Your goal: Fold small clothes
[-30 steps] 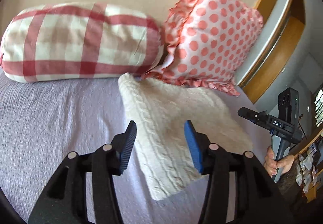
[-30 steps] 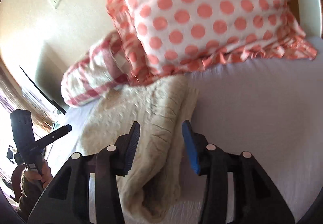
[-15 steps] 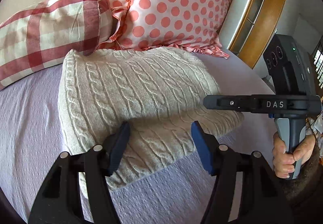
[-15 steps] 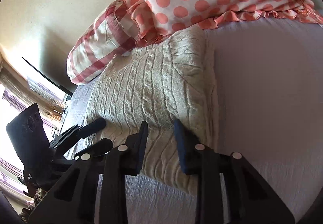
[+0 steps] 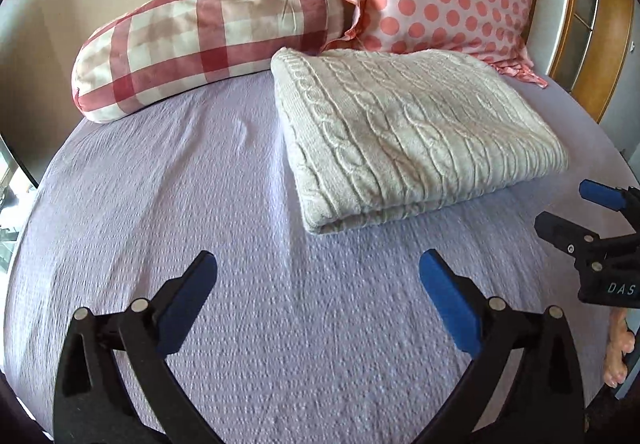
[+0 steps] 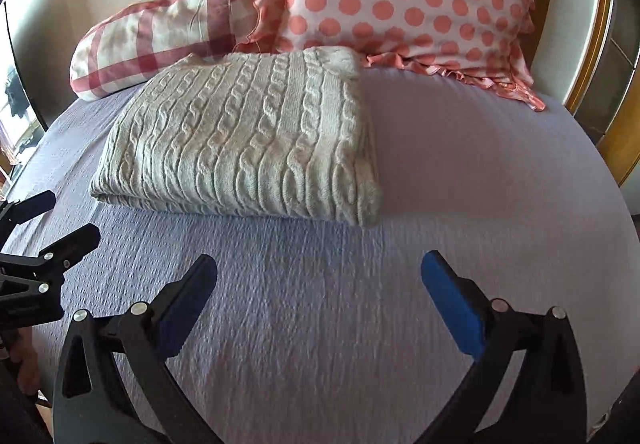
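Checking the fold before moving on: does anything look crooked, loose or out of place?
Nothing stands out. The cream cable-knit sweater lies in a compact folded rectangle on the lavender bedspread, no sleeve or hem sticking out.

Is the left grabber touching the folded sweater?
Apart. Left wrist view shows the open left gripper with bare bedsheet before the sweater.

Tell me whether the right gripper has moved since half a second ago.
Yes. The right gripper has backed away from the folded cream sweater, toward the near side of the bed; its jaws, then over the knit, now stand wide open over bare sheet.
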Available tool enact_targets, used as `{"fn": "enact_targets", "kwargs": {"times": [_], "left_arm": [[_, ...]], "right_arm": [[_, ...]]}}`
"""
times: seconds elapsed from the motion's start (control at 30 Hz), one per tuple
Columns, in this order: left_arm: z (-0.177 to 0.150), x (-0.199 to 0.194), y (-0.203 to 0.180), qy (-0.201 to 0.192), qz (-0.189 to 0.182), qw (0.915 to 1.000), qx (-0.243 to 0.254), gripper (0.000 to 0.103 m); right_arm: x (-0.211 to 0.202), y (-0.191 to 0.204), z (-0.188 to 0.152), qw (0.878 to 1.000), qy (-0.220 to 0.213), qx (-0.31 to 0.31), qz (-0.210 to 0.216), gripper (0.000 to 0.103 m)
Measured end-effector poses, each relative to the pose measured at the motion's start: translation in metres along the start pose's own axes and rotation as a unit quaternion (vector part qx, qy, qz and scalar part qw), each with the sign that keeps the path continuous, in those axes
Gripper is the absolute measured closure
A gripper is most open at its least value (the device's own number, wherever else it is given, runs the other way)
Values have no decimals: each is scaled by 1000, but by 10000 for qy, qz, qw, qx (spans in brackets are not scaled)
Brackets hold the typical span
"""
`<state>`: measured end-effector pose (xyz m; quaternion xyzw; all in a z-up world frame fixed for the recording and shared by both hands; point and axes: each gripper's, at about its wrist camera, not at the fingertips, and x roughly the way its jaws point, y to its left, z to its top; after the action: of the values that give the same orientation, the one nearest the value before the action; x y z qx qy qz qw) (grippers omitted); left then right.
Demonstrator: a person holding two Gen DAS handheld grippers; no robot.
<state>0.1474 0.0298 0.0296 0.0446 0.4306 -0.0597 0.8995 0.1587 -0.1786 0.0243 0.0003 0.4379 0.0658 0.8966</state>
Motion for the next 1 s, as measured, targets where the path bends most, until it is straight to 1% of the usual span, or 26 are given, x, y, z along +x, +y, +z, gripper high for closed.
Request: {"fn": "enact_targets", "kwargs": {"times": [0.13, 0.23, 0.43, 1.0], "left_arm": [[-3, 12, 8, 222, -25, 9996, -175, 2], [-5, 21, 8, 502, 192, 9983, -229, 2], [-8, 21, 11, 463, 127, 9984, -298, 2], [-8, 21, 11, 455, 108, 9985, -294, 2]], "right_arm": [[9, 7, -4, 9998, 123, -45, -162, 1], [15, 10, -7, 9989, 335, -103, -296, 1], [15, 5, -8, 9990, 401, 1, -197, 1], [16, 5, -7, 9990, 409, -32, -178, 1]]}}
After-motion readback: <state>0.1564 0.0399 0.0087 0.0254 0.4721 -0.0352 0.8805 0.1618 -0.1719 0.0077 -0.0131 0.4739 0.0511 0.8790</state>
